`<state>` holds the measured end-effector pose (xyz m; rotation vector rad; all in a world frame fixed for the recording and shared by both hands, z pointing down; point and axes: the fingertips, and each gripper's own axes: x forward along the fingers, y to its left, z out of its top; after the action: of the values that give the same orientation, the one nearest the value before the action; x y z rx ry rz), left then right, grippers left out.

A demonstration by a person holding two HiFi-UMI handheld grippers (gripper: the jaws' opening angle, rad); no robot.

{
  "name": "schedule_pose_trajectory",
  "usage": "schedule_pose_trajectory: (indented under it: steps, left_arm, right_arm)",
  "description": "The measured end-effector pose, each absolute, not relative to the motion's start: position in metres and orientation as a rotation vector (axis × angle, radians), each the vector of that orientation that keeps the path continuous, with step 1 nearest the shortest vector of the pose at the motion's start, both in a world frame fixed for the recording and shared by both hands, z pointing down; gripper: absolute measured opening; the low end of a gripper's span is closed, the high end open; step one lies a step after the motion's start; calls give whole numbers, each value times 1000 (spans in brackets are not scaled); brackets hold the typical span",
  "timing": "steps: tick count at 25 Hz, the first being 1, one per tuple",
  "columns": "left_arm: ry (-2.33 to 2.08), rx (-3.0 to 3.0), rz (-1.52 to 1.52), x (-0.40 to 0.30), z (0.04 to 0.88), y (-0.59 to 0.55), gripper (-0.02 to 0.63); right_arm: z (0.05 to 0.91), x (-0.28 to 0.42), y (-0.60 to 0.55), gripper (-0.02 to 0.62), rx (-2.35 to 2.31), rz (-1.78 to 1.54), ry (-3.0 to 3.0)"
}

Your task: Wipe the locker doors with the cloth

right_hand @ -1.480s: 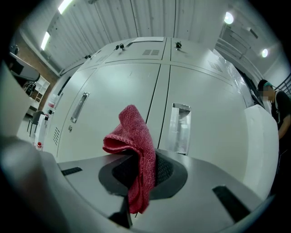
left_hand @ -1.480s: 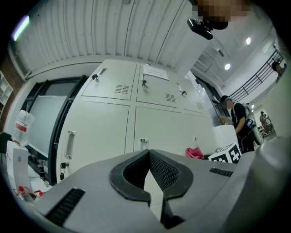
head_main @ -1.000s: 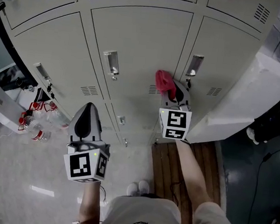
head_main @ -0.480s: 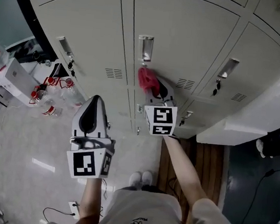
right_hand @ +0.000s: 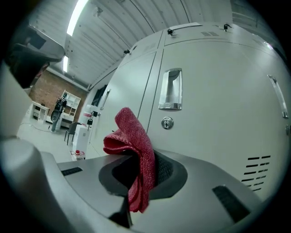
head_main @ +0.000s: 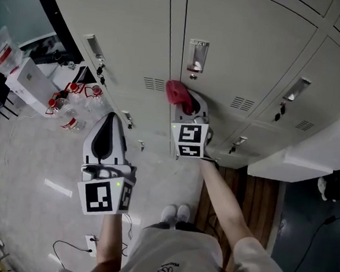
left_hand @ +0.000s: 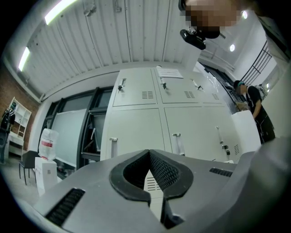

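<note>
Right gripper [head_main: 184, 102] jaws tight on red cloth [head_main: 175, 93] near locker door [head_main: 251, 38]; left gripper [head_main: 108, 120] jaws together, empty

Looking at industrial hall's locker area: grey metal lockers [head_main: 246, 32] lining wall, strip lights [left_hand: 57, 12] glowing under corrugated ceiling [left_hand: 104, 36].

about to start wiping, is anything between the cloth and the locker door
Nothing visible does. The cloth, held in the right claw, faces the bare door; only its handle and lock sit above.
</note>
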<state>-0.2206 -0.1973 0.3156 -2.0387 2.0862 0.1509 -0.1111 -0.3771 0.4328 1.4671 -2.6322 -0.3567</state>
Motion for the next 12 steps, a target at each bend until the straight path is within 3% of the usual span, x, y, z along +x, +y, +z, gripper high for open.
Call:
schedule_pose_trajectory:
  steps: [12]
  left_arm:
    - [2086, -2055, 152, -219, 319, -203, 17]
  right_arm:
    - [439, -86, -382, 26, 1501, -404, -2559]
